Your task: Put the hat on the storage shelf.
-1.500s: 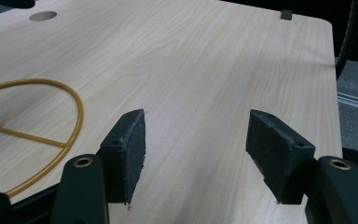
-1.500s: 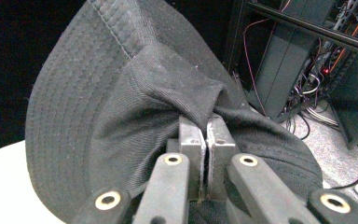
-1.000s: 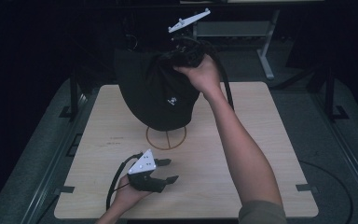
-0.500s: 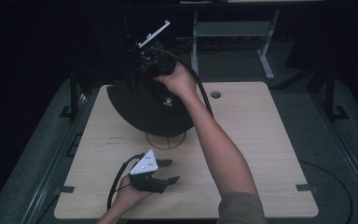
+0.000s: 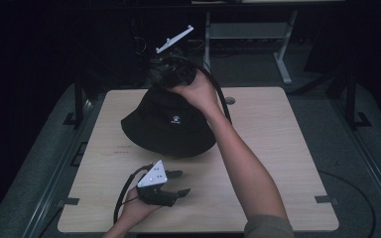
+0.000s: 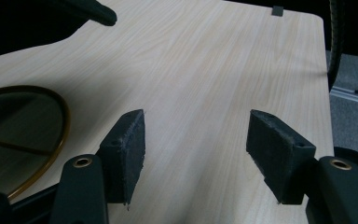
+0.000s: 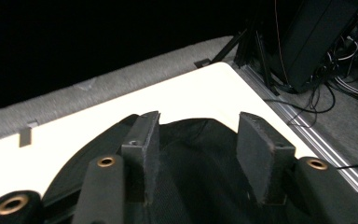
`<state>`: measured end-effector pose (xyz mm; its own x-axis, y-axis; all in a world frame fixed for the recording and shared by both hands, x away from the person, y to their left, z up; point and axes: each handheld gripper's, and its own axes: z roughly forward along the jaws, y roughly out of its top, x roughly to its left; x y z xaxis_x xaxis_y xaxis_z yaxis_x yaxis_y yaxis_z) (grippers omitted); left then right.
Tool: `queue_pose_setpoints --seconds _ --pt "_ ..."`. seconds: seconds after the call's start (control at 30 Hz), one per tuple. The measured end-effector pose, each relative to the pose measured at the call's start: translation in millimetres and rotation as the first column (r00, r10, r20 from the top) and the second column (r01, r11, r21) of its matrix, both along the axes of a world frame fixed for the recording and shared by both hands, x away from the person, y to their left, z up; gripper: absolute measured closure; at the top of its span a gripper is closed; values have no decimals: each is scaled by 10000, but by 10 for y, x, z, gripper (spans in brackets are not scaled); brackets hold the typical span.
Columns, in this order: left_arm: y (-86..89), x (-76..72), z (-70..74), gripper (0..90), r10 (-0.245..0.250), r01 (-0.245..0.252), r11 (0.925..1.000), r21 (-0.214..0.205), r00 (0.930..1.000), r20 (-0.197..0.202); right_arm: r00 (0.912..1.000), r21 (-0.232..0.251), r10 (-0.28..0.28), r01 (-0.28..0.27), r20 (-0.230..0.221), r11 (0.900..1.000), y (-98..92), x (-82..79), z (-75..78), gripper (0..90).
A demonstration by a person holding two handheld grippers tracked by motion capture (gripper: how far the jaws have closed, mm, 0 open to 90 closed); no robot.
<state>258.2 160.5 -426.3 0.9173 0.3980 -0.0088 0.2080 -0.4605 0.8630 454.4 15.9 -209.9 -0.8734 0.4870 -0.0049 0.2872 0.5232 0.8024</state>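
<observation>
A black bucket hat [image 5: 168, 124] with a small white logo lies on the light wooden table [image 5: 278, 148], left of centre. My right gripper [image 5: 167, 79] hovers over the hat's far edge with a hand around it. In the right gripper view it [image 7: 198, 121] is open, its jaws apart over the hat's black fabric [image 7: 200, 186]. My left gripper [image 5: 178, 183] rests near the table's front edge, just in front of the hat. It [image 6: 196, 121] stands open over bare wood. A thin brown ring [image 6: 60, 121] on the table lies to its left, and the hat's brim [image 6: 91, 10] is beyond.
A round cable hole [image 5: 229, 100] sits near the table's far edge. Behind the table stand a desk frame [image 5: 283, 54] and dark equipment with cables [image 7: 326, 42]. Grey carpet [image 5: 357, 163] surrounds the table. The right half of the tabletop is bare wood.
The right gripper has brought the hat down from the air onto the table and opened, so the hat now lies flat. The left gripper has stayed put.
</observation>
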Motion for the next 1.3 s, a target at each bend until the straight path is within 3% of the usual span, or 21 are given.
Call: queue_pose_setpoints --seconds 0.2,0.5,1.3 --pt "12 -8 4 368 3 -4 10000 -23 10000 -38 9994 749 -152 174 -300 9970 -227 -92 6 441" --pt "-5 11 -25 361 78 -78 10000 -6 9999 -82 9984 1428 -291 356 -475 9891 -515 -154 -27 403" --pt "4 24 -51 333 131 -128 9998 146 9996 -238 9923 2121 -1119 1207 -532 9698 -1232 -353 -139 323"
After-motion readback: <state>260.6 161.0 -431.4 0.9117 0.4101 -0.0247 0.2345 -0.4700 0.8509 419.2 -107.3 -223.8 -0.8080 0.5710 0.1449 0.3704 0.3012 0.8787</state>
